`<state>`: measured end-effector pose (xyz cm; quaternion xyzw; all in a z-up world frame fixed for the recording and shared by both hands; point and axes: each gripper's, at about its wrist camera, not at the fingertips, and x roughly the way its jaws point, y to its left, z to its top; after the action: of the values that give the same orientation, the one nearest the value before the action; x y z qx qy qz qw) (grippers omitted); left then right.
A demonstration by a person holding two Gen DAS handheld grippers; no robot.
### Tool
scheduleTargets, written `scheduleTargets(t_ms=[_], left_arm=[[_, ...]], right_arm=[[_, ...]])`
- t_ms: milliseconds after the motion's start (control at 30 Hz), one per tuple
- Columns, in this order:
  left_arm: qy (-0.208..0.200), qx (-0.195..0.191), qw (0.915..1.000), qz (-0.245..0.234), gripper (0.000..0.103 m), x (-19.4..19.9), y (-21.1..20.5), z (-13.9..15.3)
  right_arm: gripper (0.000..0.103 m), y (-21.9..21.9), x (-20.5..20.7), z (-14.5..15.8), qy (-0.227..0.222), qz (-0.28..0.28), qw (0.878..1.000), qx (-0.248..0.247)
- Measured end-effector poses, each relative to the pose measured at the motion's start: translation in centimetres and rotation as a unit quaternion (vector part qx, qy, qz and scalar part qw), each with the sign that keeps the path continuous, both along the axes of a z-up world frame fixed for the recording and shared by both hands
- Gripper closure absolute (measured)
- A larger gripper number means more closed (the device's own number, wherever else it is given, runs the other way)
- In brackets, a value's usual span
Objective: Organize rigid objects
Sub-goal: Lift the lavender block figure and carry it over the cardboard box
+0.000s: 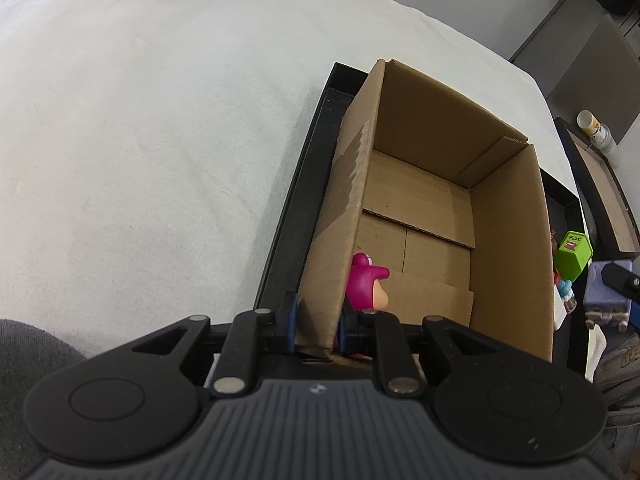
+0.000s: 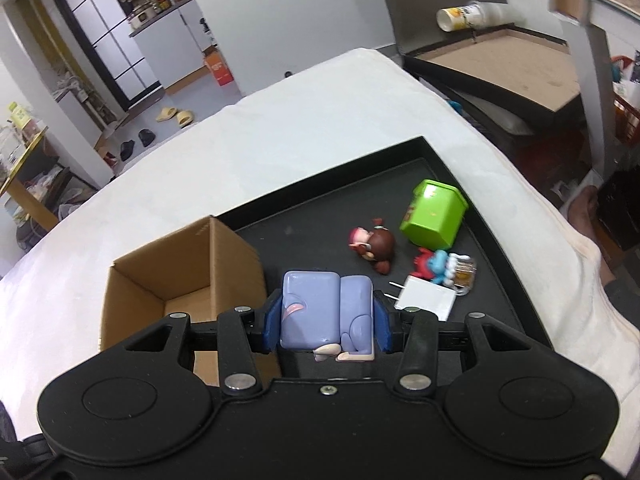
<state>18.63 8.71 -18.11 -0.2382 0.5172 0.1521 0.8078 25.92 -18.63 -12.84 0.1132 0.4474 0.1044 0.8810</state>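
An open cardboard box (image 1: 424,208) stands in a black tray (image 1: 288,216) on a white cloth. My left gripper (image 1: 318,320) is shut on the box's near left wall, one finger outside and one inside. A pink toy figure (image 1: 366,280) lies inside the box by that wall. My right gripper (image 2: 326,318) is shut on a purple blocky toy figure (image 2: 326,312) and holds it above the tray, just right of the box (image 2: 180,272). On the tray (image 2: 320,208) lie a green cup (image 2: 434,214), a brown monkey figure (image 2: 374,246), a blue-and-red toy (image 2: 434,266) and a white charger (image 2: 428,302).
The white cloth (image 1: 140,140) spreads left of and beyond the tray. Right of the table stand another dark tray with a brown bottom (image 2: 504,64) and a paper cup stack (image 2: 468,14). The green cup also shows in the left wrist view (image 1: 572,254).
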Motion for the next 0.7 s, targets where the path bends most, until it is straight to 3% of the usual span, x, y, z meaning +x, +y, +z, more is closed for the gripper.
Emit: scheduleTargets(t_ms=[700], left_arm=[[-0.009, -0.03, 0.9995, 0.005, 0.083, 0.2, 0.2, -0.4]], right_arm=[[0.059, 8.4, -0.4, 2.9, -0.028, 0.111, 0.993, -0.016]])
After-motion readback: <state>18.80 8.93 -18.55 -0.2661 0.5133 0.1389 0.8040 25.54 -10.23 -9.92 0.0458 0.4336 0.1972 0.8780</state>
